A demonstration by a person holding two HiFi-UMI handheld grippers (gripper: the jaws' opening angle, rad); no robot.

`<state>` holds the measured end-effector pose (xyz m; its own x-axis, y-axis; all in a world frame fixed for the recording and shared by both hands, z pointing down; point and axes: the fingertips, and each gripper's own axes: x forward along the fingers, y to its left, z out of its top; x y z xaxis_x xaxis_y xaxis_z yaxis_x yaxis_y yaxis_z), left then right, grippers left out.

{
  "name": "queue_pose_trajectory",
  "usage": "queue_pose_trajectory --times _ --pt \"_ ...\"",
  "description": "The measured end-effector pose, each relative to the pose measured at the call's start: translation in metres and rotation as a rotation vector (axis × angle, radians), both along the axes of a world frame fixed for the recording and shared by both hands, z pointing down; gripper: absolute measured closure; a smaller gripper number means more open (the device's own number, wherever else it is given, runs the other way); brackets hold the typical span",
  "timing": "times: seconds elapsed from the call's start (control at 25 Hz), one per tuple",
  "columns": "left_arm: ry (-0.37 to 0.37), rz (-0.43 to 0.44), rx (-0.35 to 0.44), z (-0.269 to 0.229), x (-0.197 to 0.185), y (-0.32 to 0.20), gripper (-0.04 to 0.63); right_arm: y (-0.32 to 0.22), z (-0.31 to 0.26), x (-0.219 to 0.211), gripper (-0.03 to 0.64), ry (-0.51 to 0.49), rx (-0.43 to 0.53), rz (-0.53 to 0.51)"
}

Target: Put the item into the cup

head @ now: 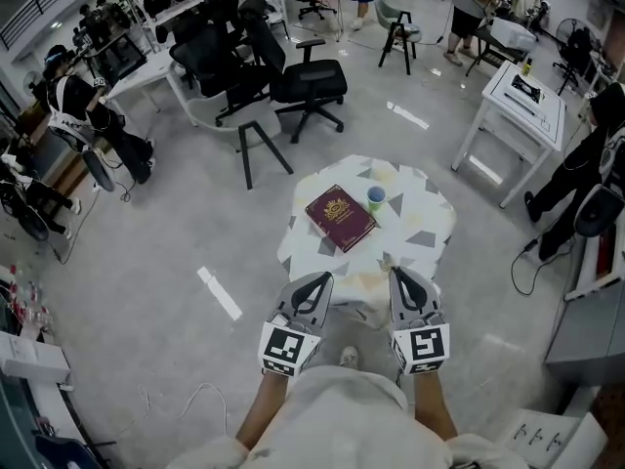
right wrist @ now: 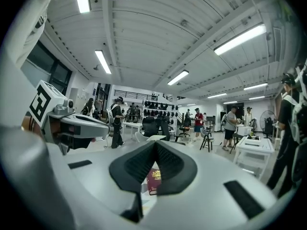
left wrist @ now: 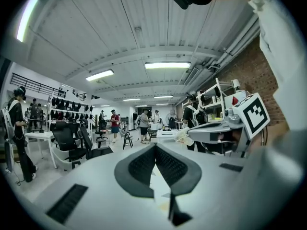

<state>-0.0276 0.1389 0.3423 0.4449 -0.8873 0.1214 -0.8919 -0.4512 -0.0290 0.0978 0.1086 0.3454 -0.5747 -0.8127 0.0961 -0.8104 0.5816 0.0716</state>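
A dark red book (head: 340,217) lies flat on the small table (head: 430,213), cover up with a gold emblem showing. Its long axis runs slantwise, from the table's far left toward its near right, one corner pointing back at the person. A small blue-green cup (head: 376,198) stands upright just beside the book's far right edge; whether the two touch cannot be told, nor what the cup holds.

The left gripper (head: 320,279) and the right gripper (head: 396,276) are held side by side in front of the person's body, their tips at the table's near edge. Both point toward the book and are apart from it and from the cup.

In the left gripper view the left gripper (left wrist: 155,146) has its jaws closed tip to tip with nothing between them. In the right gripper view the right gripper (right wrist: 156,144) is closed and empty too, and the book (right wrist: 154,178) shows beyond, under the jaws
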Motion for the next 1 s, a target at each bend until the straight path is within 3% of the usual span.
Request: queue_pose_trajectory --times 0.52,1.0 --pt "0.001 0.057 -0.015 0.005 0.012 -0.061 0.583 -0.046 0.01 0.009 0.612 0.007 -0.034 0.052" --pt "0.033 0.173 -0.037 0.019 -0.018 -0.149 0.583 -0.117 0.021 -0.025 0.612 0.042 -0.058 0.15"
